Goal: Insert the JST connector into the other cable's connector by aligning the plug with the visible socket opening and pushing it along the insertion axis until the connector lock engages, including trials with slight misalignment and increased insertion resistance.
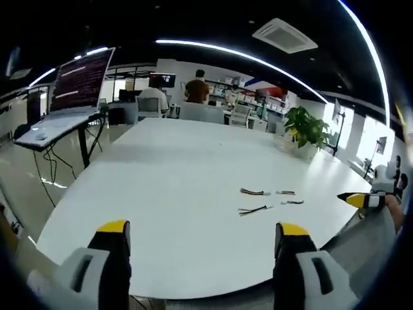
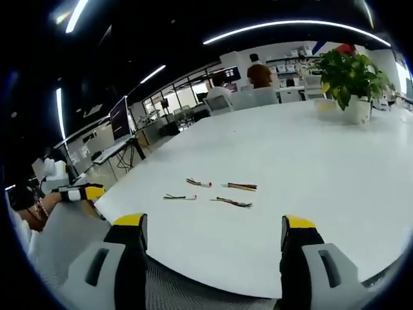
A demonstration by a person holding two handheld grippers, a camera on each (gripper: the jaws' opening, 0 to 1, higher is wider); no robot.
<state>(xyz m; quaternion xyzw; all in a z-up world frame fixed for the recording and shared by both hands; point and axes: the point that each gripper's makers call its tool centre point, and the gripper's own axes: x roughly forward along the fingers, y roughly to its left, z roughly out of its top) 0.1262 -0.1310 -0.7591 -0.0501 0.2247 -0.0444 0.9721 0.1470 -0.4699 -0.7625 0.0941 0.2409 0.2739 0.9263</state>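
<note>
Bright office light, strong fisheye bend.
Ceiling light strips curve overhead; the white table glares softly; windows blow out; edges blur.

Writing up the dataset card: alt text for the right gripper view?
Four short wire leads with small connectors lie untouched on a large white table, beyond the right gripper, whose yellow-tipped jaws stand wide apart and empty. A potted green plant stands far right.

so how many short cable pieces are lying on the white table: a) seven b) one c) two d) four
d: four short cables lie loose on the white table, two nearer and two farther in the right gripper view, none held by a gripper.
</note>
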